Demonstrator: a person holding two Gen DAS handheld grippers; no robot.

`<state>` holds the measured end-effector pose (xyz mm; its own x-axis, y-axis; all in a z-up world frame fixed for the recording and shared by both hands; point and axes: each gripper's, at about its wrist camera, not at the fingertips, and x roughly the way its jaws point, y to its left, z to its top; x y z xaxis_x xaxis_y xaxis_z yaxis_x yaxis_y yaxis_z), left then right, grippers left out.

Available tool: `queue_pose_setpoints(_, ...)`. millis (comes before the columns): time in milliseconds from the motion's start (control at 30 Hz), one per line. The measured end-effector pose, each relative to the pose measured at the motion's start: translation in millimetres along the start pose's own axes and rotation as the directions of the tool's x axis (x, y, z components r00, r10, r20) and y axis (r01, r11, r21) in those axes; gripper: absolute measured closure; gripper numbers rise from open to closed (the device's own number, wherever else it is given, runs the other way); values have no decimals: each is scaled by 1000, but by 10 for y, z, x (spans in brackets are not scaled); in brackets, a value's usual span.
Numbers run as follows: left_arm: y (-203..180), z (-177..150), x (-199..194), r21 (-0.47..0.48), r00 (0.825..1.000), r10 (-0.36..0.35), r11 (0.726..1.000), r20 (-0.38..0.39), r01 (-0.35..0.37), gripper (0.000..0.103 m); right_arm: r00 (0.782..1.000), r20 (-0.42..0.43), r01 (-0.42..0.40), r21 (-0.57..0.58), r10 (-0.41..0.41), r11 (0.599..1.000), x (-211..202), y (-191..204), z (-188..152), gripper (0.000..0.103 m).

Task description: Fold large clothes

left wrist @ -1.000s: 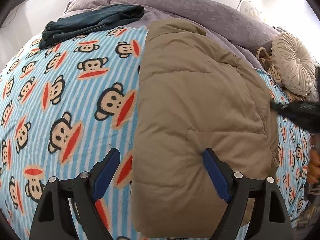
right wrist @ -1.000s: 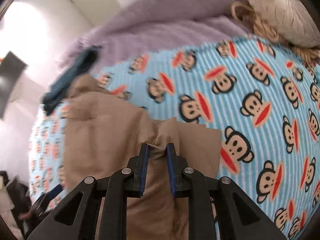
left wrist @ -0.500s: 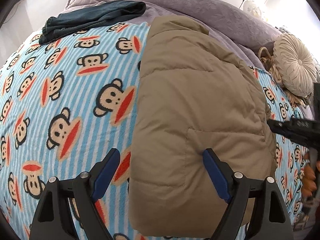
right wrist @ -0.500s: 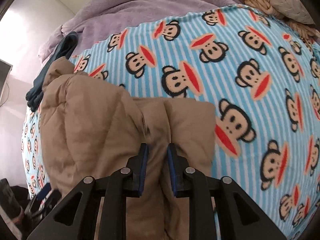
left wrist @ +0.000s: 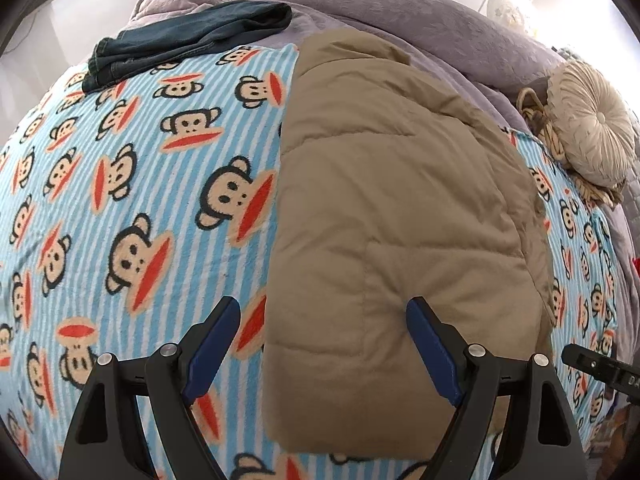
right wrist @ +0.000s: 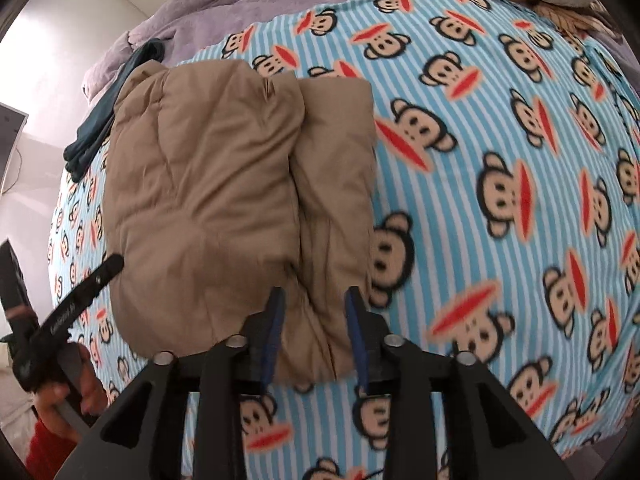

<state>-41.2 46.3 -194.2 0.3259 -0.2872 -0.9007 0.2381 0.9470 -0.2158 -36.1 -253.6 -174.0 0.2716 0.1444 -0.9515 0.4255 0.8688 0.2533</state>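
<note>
Where blanket [left wrist: 120, 200] ends, purple duvet [left wrist: 400, 12] begins.

Blue-and-white striped blanket [left wrist: 120, 184] with a monkey-face print covers the bed, spreading under and ahead of both hand-held grippers. Folded dark blue jeans [left wrist: 192, 36] lie far ahead-left of the left hand-held gripper, partly on the striped blanket, partly on a purple quilt [left wrist: 420, 20] bunched along the far edge of the bed. Round pleated cream cushion [left wrist: 592, 128] far ahead-right of the left hand-held gripper, touching a woven rope basket [left wrist: 536, 112] at its left. White wall [right wrist: 60, 20] beyond the bed, upper left of the right hand-held gripper's view.
</note>
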Motion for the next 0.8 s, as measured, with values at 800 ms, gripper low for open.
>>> queue_pose_setpoints(800,-135,-658,-1103,59,999,-22,998,-40,24,17,998,40,-49,-52,51,997,-604,272,-586,43)
